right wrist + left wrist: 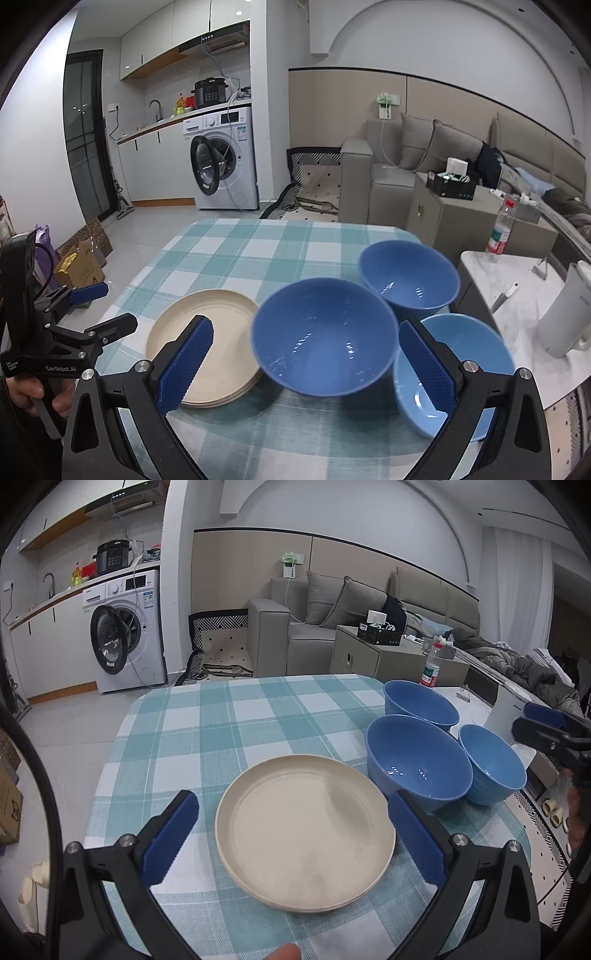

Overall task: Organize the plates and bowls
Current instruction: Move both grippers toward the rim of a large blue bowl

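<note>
Left wrist view: left gripper [293,834] hanging with fingers spread wide and empty over the cream plate stack [304,842] sitting on the checked tablecloth [207,734]; plates already looking stacked, top one holding nothing; three blue bowls [419,755] standing separately to the right, all empty, so nesting is apparently what's left. Right wrist view: right gripper [306,363] also gaping, gripping nothing, facing the big middle bowl [323,334], the lighter bowl [452,373] just beside it, the far bowl [408,273] behind; plate stack to the left, touching or nearly touching the middle bowl; kettle [569,317] off on the side counter
</note>
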{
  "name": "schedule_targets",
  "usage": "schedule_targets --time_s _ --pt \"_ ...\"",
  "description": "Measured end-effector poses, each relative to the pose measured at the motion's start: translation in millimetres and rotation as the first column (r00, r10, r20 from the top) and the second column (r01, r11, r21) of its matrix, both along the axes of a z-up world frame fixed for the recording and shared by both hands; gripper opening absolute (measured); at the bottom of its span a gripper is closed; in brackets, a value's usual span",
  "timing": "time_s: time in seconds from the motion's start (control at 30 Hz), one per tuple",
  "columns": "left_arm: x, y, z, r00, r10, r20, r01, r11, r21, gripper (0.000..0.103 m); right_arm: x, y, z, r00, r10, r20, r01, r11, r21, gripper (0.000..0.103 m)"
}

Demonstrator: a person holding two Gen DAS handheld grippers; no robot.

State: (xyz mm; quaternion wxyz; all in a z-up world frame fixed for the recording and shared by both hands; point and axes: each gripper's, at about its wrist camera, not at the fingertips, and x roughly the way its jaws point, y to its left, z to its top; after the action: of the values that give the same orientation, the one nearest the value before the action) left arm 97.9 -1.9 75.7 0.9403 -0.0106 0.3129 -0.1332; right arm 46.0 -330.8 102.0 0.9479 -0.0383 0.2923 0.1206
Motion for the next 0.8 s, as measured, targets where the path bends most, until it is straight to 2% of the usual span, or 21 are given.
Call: schedule_targets --time_s 0.13,0.33,0.8 --pt "11.2 -10.1 5.1 1.0 -0.011 0.0 0.011 1.0 -0.008 0.103 -5.1 -15.7 11.1 1.0 -0.022 0.014 0.022 1.0 -0.012 0.102" --pt "32.7 -21.9 12.1 0.999 -0.027 -0.024 0.026 0.998 -0.057 0.103 -7.3 -33.5 22.5 0.999 -0.046 0.024 0.046 0.999 -0.029 0.102" --pt "62.1 -62.4 26.5 0.997 -0.08 -0.005 0.08 0.997 -0.023 0.103 7.4 -81.1 34.5 0.993 -0.116 0.03 0.116 0.993 -0.007 0.102"
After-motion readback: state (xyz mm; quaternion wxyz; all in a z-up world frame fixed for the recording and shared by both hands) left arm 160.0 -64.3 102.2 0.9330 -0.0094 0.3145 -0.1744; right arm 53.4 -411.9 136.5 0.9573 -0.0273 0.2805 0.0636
